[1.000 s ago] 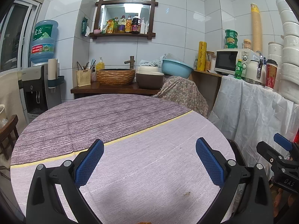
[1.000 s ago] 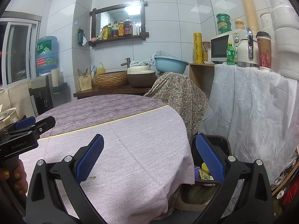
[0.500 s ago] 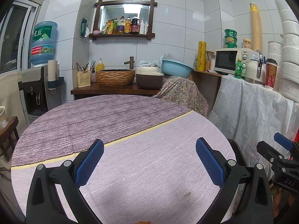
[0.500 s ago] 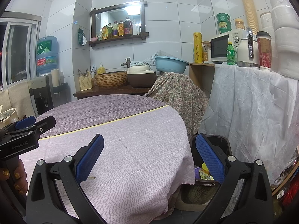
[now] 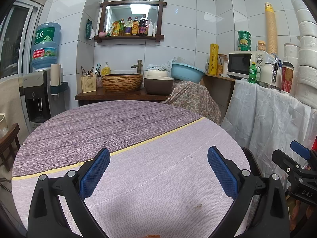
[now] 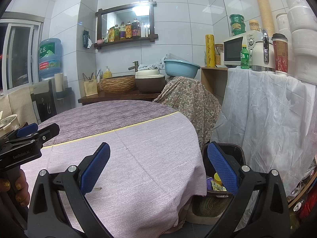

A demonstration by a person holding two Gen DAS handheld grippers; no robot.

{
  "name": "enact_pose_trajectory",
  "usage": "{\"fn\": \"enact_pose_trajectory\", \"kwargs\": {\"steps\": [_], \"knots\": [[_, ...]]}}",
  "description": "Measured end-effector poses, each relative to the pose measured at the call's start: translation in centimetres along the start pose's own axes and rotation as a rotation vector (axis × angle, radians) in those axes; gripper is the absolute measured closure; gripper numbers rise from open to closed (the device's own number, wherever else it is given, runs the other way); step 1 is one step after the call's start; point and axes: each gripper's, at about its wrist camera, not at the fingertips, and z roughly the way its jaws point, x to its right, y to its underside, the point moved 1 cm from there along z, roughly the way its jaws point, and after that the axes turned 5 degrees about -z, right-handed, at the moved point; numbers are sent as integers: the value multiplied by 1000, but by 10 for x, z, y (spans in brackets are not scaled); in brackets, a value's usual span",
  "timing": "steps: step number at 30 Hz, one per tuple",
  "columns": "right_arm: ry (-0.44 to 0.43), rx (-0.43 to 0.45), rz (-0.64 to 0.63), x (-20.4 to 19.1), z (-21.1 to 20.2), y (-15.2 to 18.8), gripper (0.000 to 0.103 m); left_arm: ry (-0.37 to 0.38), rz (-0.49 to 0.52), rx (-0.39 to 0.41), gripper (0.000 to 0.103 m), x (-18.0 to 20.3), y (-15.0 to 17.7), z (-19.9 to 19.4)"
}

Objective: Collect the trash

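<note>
My left gripper [image 5: 158, 170] is open and empty over the round table [image 5: 138, 142] with its purple cloth. A small brown crumb [image 5: 198, 205] lies on the cloth near its right finger. An orange scrap [image 5: 151, 236] peeks in at the bottom edge. My right gripper [image 6: 158, 168] is open and empty at the table's right edge [image 6: 190, 178]. A dark trash bin [image 6: 235, 154] stands on the floor beside the table, with wrappers and a yellow cap [image 6: 217, 181] inside. The crumb also shows in the right wrist view [image 6: 98, 188]. Each gripper sees the other: the right one [image 5: 297, 168], the left one [image 6: 25, 138].
A cabinet draped in white cloth [image 6: 267, 109] stands right of the bin, carrying a microwave [image 6: 237, 49], bottle and cups. A paisley-covered object [image 6: 190, 99] sits behind the table. A sink counter [image 5: 122, 95] and a water dispenser [image 5: 41, 91] line the back wall. A wooden chair [image 5: 8, 140] stands at left.
</note>
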Motion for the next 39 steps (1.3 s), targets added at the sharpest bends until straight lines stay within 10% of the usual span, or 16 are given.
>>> {"fn": "enact_pose_trajectory", "kwargs": {"steps": [39], "knots": [[-4, -3, 0, 0, 0, 2, 6, 0, 1, 3, 5, -2, 0, -1]]}}
